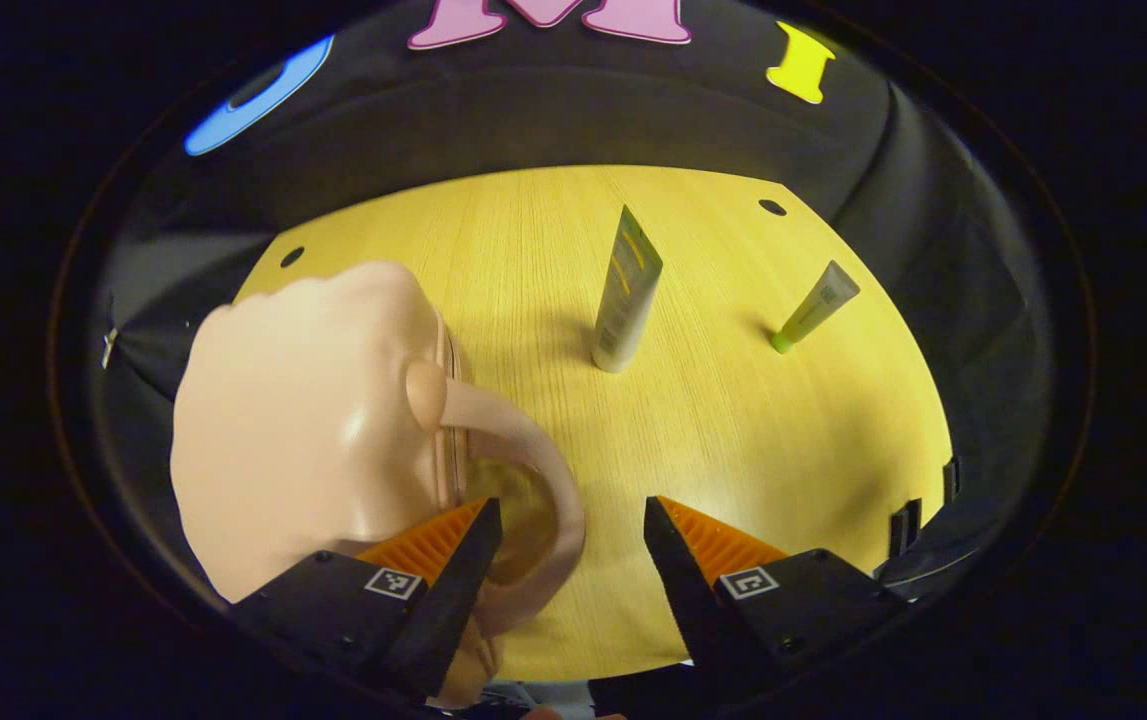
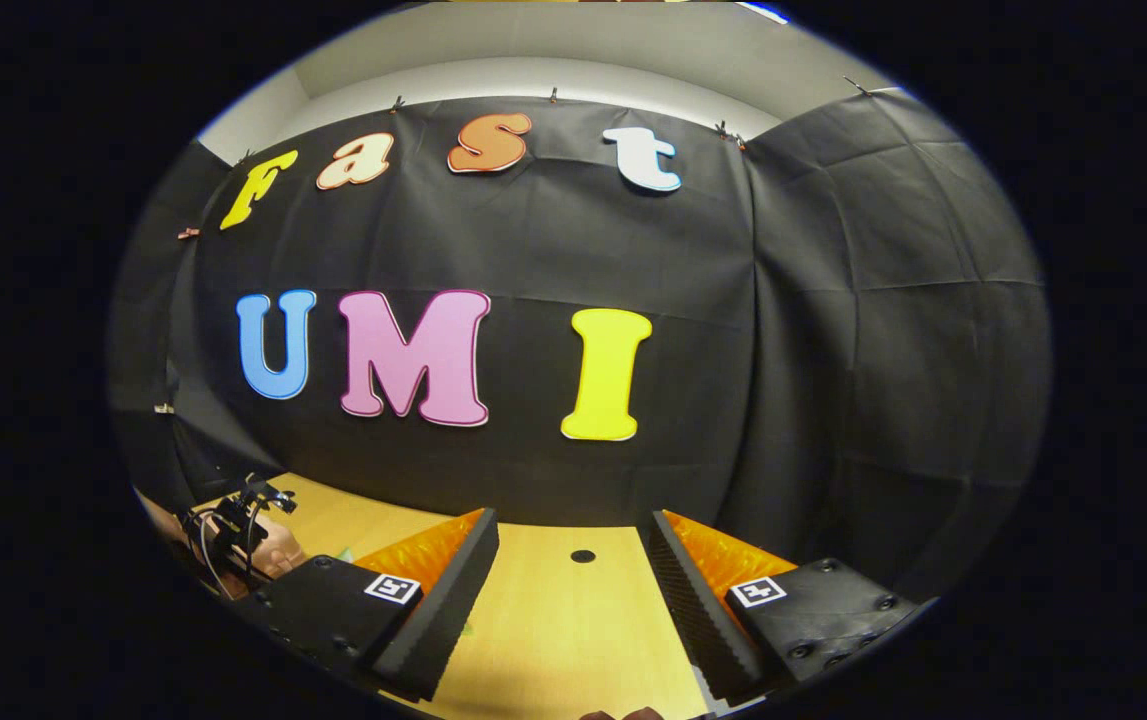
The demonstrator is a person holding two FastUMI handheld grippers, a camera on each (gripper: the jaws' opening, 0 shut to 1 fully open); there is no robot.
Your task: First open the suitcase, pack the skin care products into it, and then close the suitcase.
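Small pink hard-shell suitcase sits shut on yellow wooden bench, handle by left gripper; fingers spread, holding nothing. Grey-green tube and small green-capped tube stand beyond, unpacked. Right gripper spread, idle. All steps left.

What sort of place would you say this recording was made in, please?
Likely a staged recording booth rather than a home: black cloth hangs as its wall, a bare wooden table with drilled holes carries a pink suitcase and two skincare tubes, nothing more domestic.
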